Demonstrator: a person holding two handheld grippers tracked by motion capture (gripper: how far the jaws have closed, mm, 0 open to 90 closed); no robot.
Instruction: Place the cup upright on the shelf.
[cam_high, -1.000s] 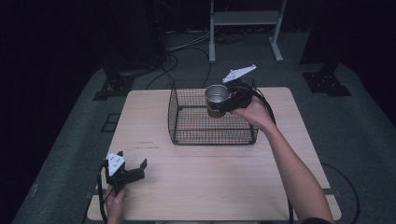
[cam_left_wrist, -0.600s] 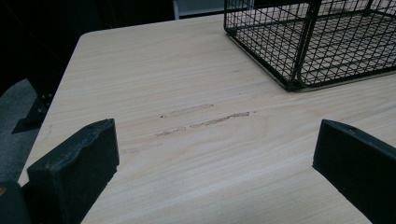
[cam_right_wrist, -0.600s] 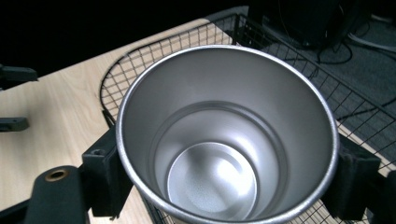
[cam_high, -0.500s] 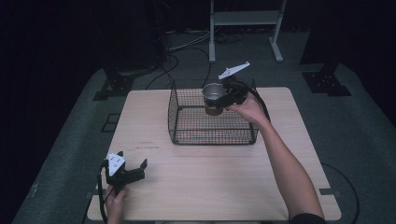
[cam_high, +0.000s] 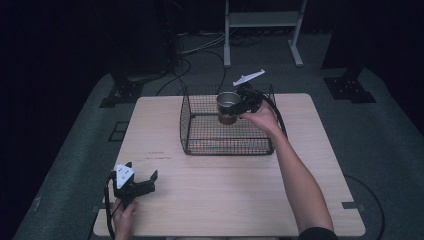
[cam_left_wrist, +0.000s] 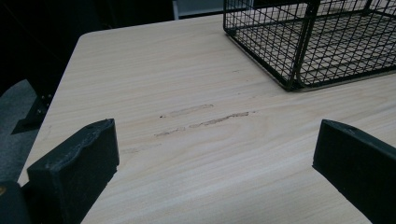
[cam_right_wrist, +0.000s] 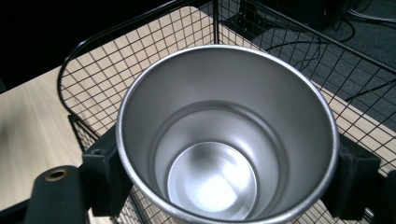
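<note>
A steel cup (cam_high: 228, 103) (cam_right_wrist: 224, 140) hangs upright inside the top of a black wire basket (cam_high: 200, 137) (cam_right_wrist: 93, 70) (cam_left_wrist: 299, 51), in its right half. My right gripper (cam_high: 235, 107) (cam_right_wrist: 224, 177) is shut on the cup, one black pad on each side of its wall. The cup is empty and its mouth faces up. My left gripper (cam_high: 142, 181) (cam_left_wrist: 210, 172) rests open near the table's front left corner, with nothing but bare wood between its jaws.
The light wooden table (cam_high: 225, 200) carries the basket at its back centre. A faint scuff mark (cam_left_wrist: 201, 119) lies on the wood ahead of the left gripper. Cables (cam_high: 185, 50) and a white stand (cam_high: 260, 20) sit on the dark floor behind.
My right gripper has carried the cup leftward and down, from above the basket's right rim to within its top. The left gripper has stayed put.
</note>
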